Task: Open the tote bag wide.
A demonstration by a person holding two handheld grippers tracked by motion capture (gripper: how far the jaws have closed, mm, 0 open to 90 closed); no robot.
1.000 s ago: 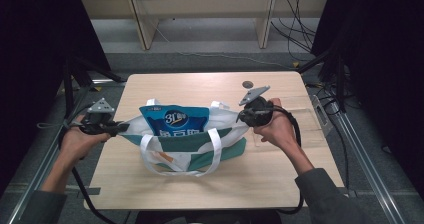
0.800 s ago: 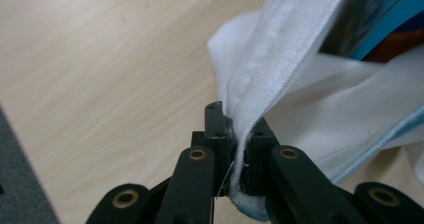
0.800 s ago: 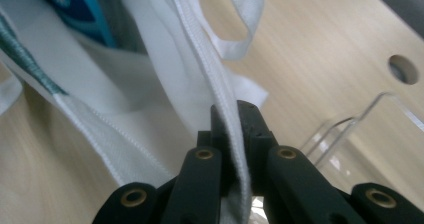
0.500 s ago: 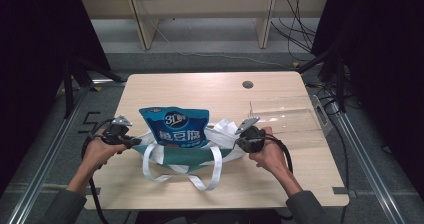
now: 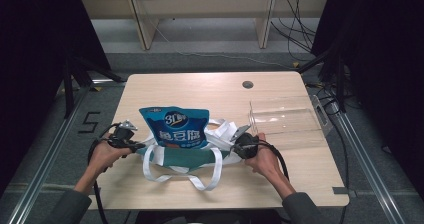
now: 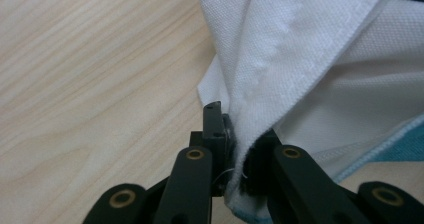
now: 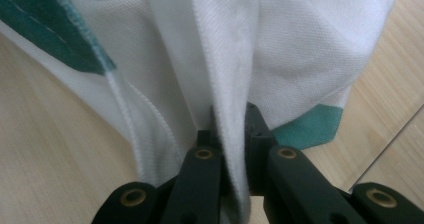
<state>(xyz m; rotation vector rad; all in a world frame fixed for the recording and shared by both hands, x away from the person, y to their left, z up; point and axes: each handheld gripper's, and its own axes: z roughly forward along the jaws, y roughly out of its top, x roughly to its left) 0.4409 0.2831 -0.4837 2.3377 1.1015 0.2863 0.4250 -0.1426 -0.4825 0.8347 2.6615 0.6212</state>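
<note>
A white and green tote bag [image 5: 186, 159] lies slumped on the wooden table [image 5: 200, 89], with a blue snack pouch [image 5: 175, 126] standing out of its mouth. Its white handles [image 5: 205, 178] trail toward the front edge. My left gripper [image 5: 140, 146] pinches the bag's left rim. In the left gripper view the white fabric [image 6: 300, 59] still sits between the jaws [image 6: 239, 134], which have just been opening a little. My right gripper [image 5: 232, 149] is shut on the right rim. In the right gripper view a fold of white cloth [image 7: 280, 44] runs between its jaws [image 7: 230, 124].
A clear plastic tray [image 5: 285, 119] rests on the table to the right of the bag, close to my right hand. A round cable hole [image 5: 247, 84] sits near the far edge. Bare wood lies behind the bag.
Both hands have come down and toward the table's front edge with the bag's rims. The bag has sunk from a stretched, lifted shape to a slump on the table.
</note>
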